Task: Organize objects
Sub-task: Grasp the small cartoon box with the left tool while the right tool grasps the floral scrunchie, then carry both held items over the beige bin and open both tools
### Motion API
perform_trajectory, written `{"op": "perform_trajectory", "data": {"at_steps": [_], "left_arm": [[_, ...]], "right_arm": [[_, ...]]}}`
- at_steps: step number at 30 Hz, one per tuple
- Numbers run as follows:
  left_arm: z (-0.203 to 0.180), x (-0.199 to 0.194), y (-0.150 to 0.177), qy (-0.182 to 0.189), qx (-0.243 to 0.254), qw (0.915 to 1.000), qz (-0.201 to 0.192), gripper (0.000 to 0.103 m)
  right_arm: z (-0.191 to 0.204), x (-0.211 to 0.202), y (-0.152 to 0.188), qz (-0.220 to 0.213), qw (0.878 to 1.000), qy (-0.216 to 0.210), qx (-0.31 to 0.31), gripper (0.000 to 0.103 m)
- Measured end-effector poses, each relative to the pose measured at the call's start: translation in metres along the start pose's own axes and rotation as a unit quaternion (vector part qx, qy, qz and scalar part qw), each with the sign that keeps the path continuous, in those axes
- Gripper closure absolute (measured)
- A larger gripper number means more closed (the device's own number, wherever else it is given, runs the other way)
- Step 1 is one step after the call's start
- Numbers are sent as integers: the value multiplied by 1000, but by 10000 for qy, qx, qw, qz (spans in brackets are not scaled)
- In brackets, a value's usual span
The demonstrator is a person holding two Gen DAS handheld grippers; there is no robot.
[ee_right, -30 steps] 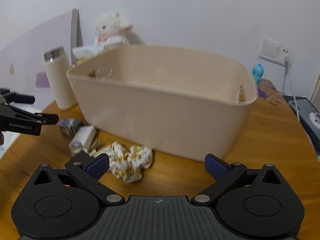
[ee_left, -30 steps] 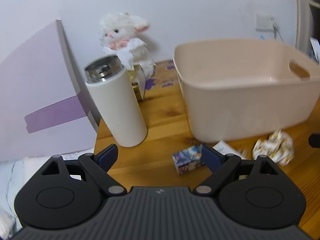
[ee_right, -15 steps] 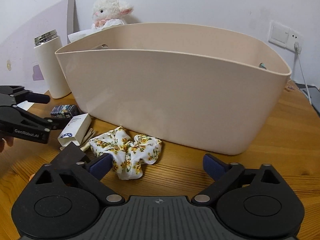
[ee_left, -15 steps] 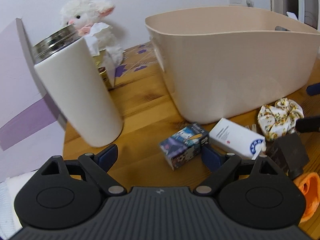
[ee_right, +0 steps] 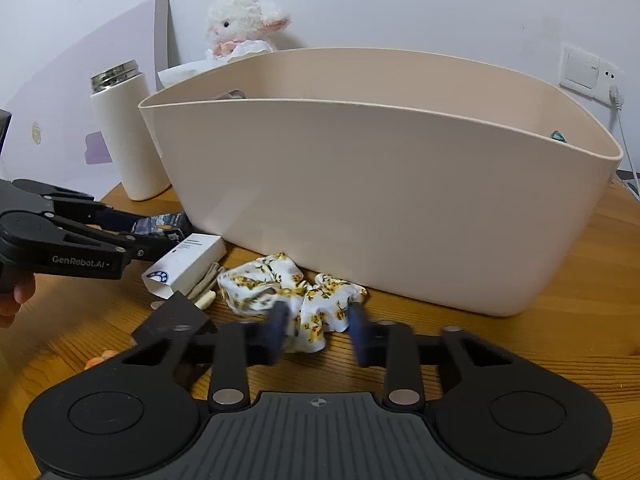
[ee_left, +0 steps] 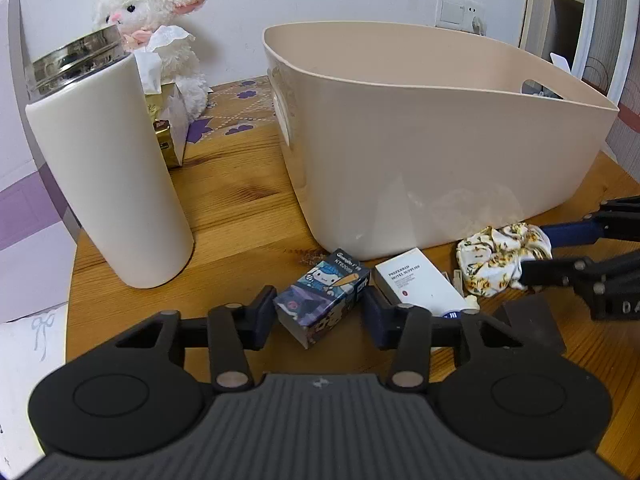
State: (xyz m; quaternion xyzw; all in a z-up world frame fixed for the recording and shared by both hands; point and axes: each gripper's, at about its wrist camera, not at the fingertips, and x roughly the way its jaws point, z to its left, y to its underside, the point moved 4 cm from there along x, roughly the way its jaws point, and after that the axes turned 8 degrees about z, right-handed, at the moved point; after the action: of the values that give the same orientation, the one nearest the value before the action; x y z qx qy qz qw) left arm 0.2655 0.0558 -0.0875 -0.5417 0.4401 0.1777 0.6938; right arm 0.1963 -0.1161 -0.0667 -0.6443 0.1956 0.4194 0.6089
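A beige plastic basket [ee_left: 440,152] stands on the wooden table [ee_left: 240,196]; it also shows in the right wrist view [ee_right: 380,200]. My left gripper [ee_left: 320,312] straddles a small cartoon-printed box [ee_left: 324,300], its jaws close on both sides but with a small gap. My right gripper [ee_right: 318,332] is closing around a floral scrunchie [ee_right: 292,292], its fingers blurred and partly open. The scrunchie also shows in the left wrist view [ee_left: 500,252]. A white hotel-supplies box [ee_left: 420,280] lies between the two.
A white flask with a steel lid [ee_left: 104,168] stands left of the basket. A plush lamb [ee_left: 156,24] and a tissue box sit behind it. A dark flat piece [ee_left: 532,324] and small sticks [ee_right: 204,280] lie near the white box.
Both grippers moved lower and forward. The left jaws narrowed around the cartoon box. The right jaws narrowed around the scrunchie.
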Motion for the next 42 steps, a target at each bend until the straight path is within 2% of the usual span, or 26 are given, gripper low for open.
{"op": "perform_trajectory", "data": {"at_steps": [1,5,8,14,18,26,31,37,42], "left_arm": [[-1,-1,1,-11,-5,10000,13,59],[-1,-9,7,30,-148,9999,37,74],[-4,-18,11,4,-137,9999,-20,78],[-13,-42,10,9,-140,9996,-255,78],[-28,-63,9,10,61,9990,-433,78],[-52,-108,0,73,294,9951,-944,78],[-69,-136,-15,76,366,9901,-1355,78],[-84,-140,-50,-107,450,9868,-1552,78],[-89,-123,-79,-234,351,9879,-1494,78]], "right_arm": [[1,0,1,5,10000,-19,-11,92],[4,-4,4,18,10000,-48,-47,94],[4,-10,9,5,10000,-63,-29,95],[1,-35,18,-135,9999,-61,-11,95],[-6,-61,20,-372,9993,-38,45,95],[-12,-126,8,-1123,9937,-13,20,95],[-17,-155,-15,-1552,9879,57,2,95],[-34,-159,-51,-1820,9828,293,130,95],[-52,-144,-71,-1777,9824,501,286,95]]}}
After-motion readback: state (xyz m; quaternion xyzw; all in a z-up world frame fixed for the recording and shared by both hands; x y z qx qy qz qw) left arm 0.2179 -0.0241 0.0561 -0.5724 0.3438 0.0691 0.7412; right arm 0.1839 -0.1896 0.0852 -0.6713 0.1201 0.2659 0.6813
